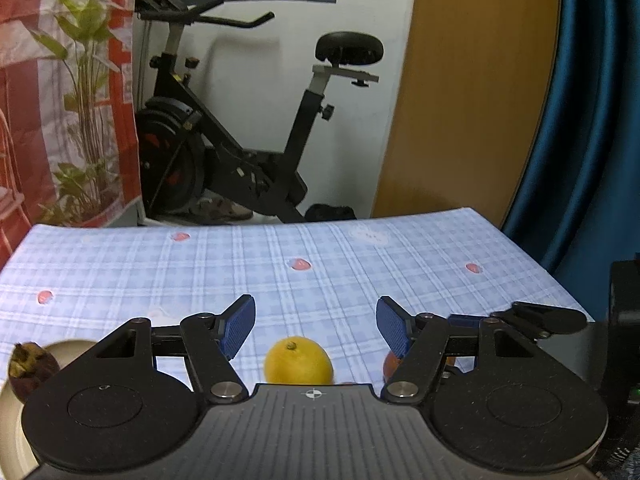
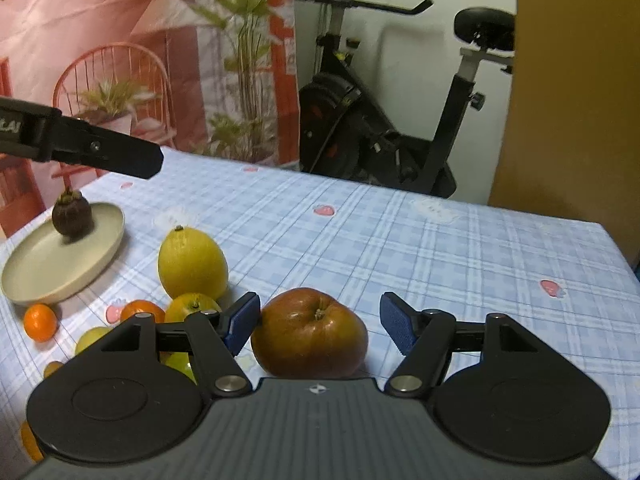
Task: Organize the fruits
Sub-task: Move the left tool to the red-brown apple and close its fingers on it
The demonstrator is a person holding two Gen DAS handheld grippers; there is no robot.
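Observation:
In the right wrist view a red-brown apple (image 2: 310,336) lies on the checked tablecloth between the fingers of my right gripper (image 2: 318,312). The jaws stand open: the left pad (image 2: 242,324) is close beside the apple and the right pad is clear of it. A big lemon (image 2: 192,262) sits to the apple's left. A dark mangosteen (image 2: 72,214) rests on a beige plate (image 2: 36,272). My left gripper (image 1: 316,314) is open and empty above the lemon (image 1: 298,362). One of its black fingers (image 2: 100,152) hovers over the plate.
Several small oranges (image 2: 40,322) and yellow citrus fruits (image 2: 192,306) are bunched at the table's near left. An exercise bike (image 1: 240,152) stands behind the table's far edge, a printed curtain (image 2: 120,60) at the left, and a wooden door (image 1: 472,100) at the right.

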